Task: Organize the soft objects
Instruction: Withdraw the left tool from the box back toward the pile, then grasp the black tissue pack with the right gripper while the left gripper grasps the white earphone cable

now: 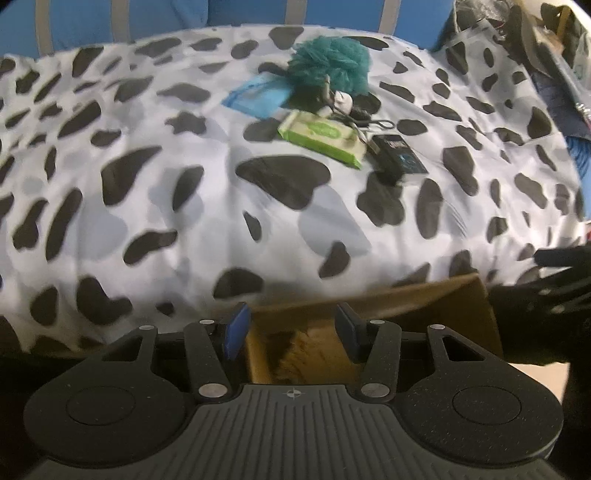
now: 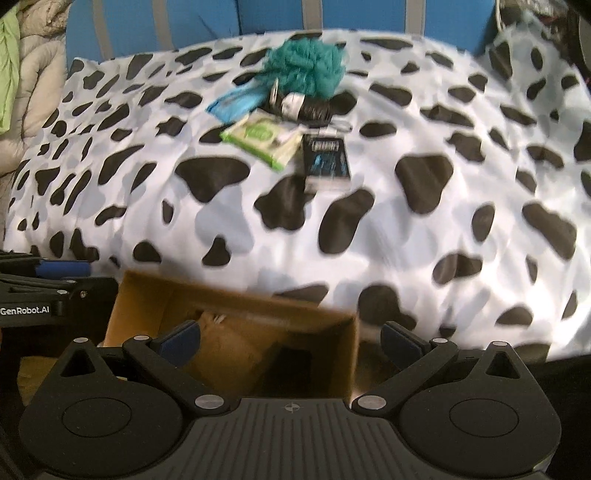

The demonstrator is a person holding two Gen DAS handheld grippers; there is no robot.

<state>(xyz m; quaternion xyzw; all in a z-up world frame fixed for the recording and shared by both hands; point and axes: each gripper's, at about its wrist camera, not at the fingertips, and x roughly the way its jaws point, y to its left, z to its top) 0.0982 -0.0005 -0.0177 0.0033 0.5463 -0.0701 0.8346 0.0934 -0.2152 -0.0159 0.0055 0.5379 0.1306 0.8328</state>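
Observation:
A teal fluffy pom-pom [image 1: 332,64] [image 2: 306,68] lies at the far side of a cow-print bedspread [image 1: 147,184] [image 2: 443,221]. Beside it lie a blue pouch [image 1: 255,98] [image 2: 232,103], a green wipes pack [image 1: 319,136] [image 2: 264,138], a black booklet [image 1: 400,155] [image 2: 327,162] and dark cords [image 1: 354,107] [image 2: 306,107]. An open cardboard box [image 1: 443,299] [image 2: 236,332] stands at the bed's near edge. My left gripper [image 1: 291,332] is open and empty above the box. My right gripper [image 2: 291,343] is open wide and empty above the box. The left gripper's body [image 2: 44,295] shows at left in the right wrist view.
A blue headboard with grey stripes [image 1: 221,11] [image 2: 258,14] stands behind the bed. Dark clutter [image 1: 535,44] piles at the far right. A beige quilt and green cloth [image 2: 29,74] lie at the far left. A tan furry thing [image 1: 306,350] lies inside the box.

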